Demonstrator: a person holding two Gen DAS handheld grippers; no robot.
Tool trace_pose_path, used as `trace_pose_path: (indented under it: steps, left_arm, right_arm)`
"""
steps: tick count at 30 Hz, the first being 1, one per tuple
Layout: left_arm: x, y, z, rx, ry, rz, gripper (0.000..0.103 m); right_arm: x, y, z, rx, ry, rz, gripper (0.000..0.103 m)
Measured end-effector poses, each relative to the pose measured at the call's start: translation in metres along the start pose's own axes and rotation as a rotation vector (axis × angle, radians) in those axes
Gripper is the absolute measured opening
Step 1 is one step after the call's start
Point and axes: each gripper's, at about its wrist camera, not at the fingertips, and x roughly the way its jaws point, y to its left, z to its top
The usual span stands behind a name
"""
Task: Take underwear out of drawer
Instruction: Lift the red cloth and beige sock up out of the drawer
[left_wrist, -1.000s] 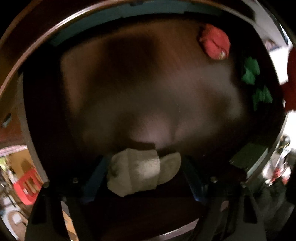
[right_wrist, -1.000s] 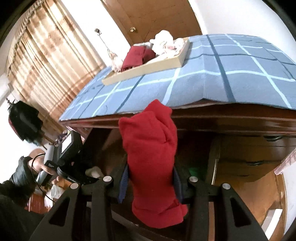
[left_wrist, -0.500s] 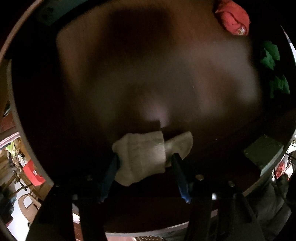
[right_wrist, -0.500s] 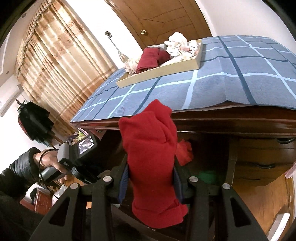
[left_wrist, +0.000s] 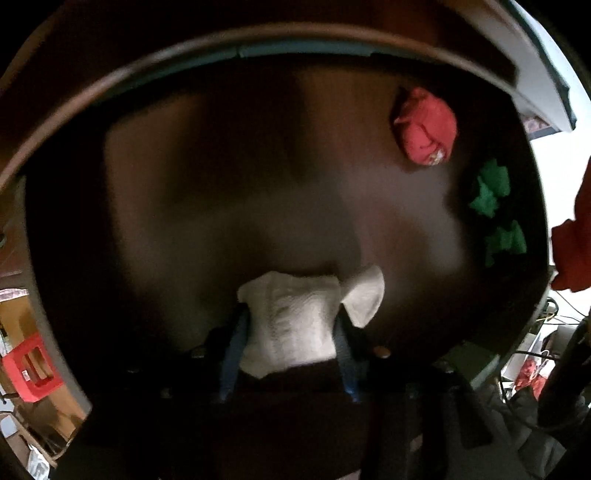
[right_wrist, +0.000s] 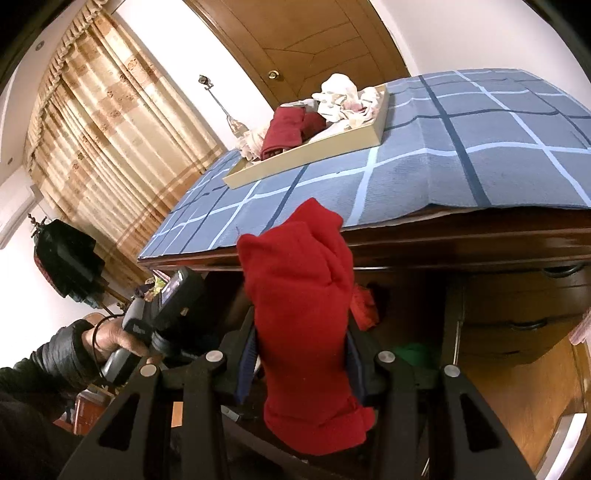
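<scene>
Looking straight down into the dark wooden drawer (left_wrist: 184, 192), my left gripper (left_wrist: 291, 334) has a folded white underwear (left_wrist: 291, 317) between its blue pads. The jaws are closing and pinch the cloth on both sides. My right gripper (right_wrist: 301, 354) hovers in front of the dresser, shut on a red underwear (right_wrist: 303, 314) that stands up between its fingers. That red piece also shows at the right edge of the left wrist view as red underwear (left_wrist: 572, 240). From the right wrist view, a hand (right_wrist: 110, 338) holds the left gripper (right_wrist: 173, 295) over the drawer.
Inside the drawer lie a crumpled red garment (left_wrist: 424, 127) and two green garments (left_wrist: 491, 192) along the right side. On the dresser top, a blue checked cloth (right_wrist: 461, 147) carries a shallow tray (right_wrist: 306, 157) with dark red and white clothes. More drawer fronts (right_wrist: 524, 295) stand at right.
The left jaws have drawn in from wide apart onto the white underwear, and the drawer floor has shifted under that camera. The right gripper keeps its hold on the red underwear and has hardly moved.
</scene>
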Motion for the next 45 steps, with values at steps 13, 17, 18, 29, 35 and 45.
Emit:
trace_pose_path:
  steps: [13, 17, 18, 29, 35, 45]
  left_arm:
    - [0.039, -0.015, -0.011, 0.055, 0.044, 0.1, 0.082]
    - [0.045, -0.029, -0.014, 0.087, 0.015, 0.137, 0.074]
    - [0.044, -0.03, -0.015, 0.09, 0.0, 0.136, 0.07]
    - [0.013, -0.018, -0.051, 0.058, -0.268, 0.138, 0.043]
    - [-0.035, -0.038, -0.084, 0.025, -0.511, 0.188, 0.043]
    - [-0.069, -0.052, -0.101, 0.011, -0.697, 0.164, 0.043]
  right_arm:
    - [0.013, 0.019, 0.0, -0.025, 0.017, 0.028, 0.044]
    - [0.01, 0.021, 0.001, -0.023, 0.005, 0.031, 0.044]
    - [0.01, 0.022, 0.001, -0.026, 0.002, 0.029, 0.044]
    - [0.021, 0.037, -0.007, -0.009, -0.087, -0.088, 0.044]
    - [0.033, 0.041, -0.022, 0.054, -0.126, -0.147, 0.044]
    - [0.028, 0.065, -0.04, 0.047, -0.151, -0.183, 0.044]
